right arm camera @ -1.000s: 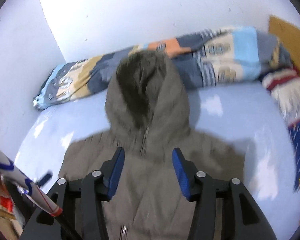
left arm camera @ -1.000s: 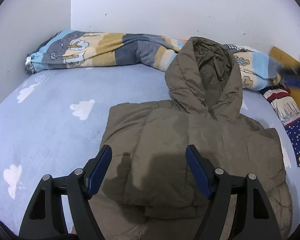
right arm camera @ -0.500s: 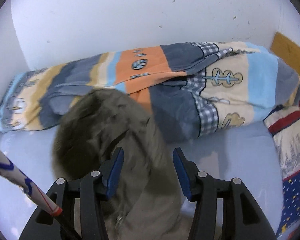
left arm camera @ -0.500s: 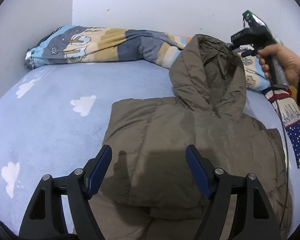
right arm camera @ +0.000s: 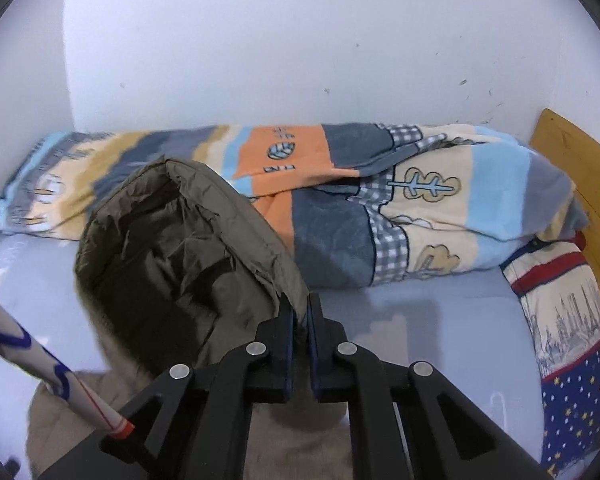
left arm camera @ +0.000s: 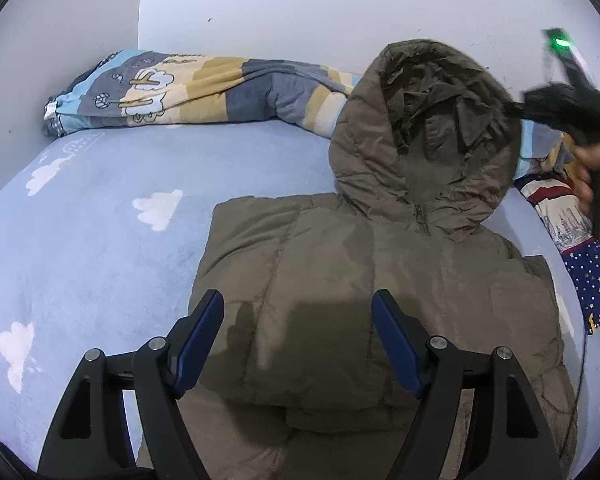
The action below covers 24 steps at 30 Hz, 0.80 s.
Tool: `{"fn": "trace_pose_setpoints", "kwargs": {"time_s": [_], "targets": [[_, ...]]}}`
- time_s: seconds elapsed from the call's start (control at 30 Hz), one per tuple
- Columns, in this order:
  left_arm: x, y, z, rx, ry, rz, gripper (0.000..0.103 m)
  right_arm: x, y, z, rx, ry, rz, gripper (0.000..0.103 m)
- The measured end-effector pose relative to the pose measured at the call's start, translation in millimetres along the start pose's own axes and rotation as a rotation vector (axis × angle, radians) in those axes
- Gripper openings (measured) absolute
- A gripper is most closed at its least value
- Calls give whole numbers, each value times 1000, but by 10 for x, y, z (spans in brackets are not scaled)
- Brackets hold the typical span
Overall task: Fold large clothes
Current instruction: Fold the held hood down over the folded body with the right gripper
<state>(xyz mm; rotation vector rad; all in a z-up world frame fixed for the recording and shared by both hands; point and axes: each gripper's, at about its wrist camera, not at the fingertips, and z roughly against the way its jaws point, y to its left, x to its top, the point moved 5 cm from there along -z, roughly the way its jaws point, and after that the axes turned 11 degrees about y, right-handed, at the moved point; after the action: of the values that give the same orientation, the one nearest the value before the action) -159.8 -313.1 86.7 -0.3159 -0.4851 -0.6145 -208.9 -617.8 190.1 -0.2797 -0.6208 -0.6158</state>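
An olive-brown hooded padded jacket (left arm camera: 340, 280) lies front-up on the blue bed, sleeves folded in. Its hood (left arm camera: 428, 120) stands raised at the far end. In the left wrist view my left gripper (left arm camera: 298, 340) hovers open over the jacket's lower body, nothing between its blue pads. The right gripper (left arm camera: 516, 110), blurred and held by a person's hand, reaches the hood's right rim. In the right wrist view the right gripper (right arm camera: 299, 316) is shut on the rim of the hood (right arm camera: 180, 248), lifting it.
A rolled patterned blanket (left arm camera: 204, 92) lies along the wall behind the jacket. A star-and-stripe pillow (right arm camera: 564, 340) sits at the right by a wooden headboard (right arm camera: 572, 168). The cloud-print sheet (left arm camera: 100, 220) spreads left of the jacket. A white rod with blue marks (right arm camera: 40, 364) crosses the right wrist view's lower left.
The right gripper travelled from above the jacket's chest up to the hood and closed on its rim. The hood now stands higher. The left gripper stayed put.
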Motion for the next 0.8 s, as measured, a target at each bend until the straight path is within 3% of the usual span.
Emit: {"fn": "trace_pose_setpoints", "kwargs": {"time_s": [0.23,0.4,0.53,0.63,0.7,0.8], "targets": [[56,133,216,-24,-54,50,75,-862,-60,965,91,-87,-30,6],[130,270,361,-47,-101,100,75,-1684,-117,1292,129,-99,-97,6],[141,232,407,-79,-123,105,75,-2278,-82,1130,150,-37,-141,6],[128,59,387,-104,-130,56,75,-2652,32,668,108,106,-90,6],[115,-101,324,-122,-121,11,75,-2786,89,437,62,174,-32,6],[59,-321,110,-142,-69,-52,75,-2820,105,278,69,209,-24,6]]}}
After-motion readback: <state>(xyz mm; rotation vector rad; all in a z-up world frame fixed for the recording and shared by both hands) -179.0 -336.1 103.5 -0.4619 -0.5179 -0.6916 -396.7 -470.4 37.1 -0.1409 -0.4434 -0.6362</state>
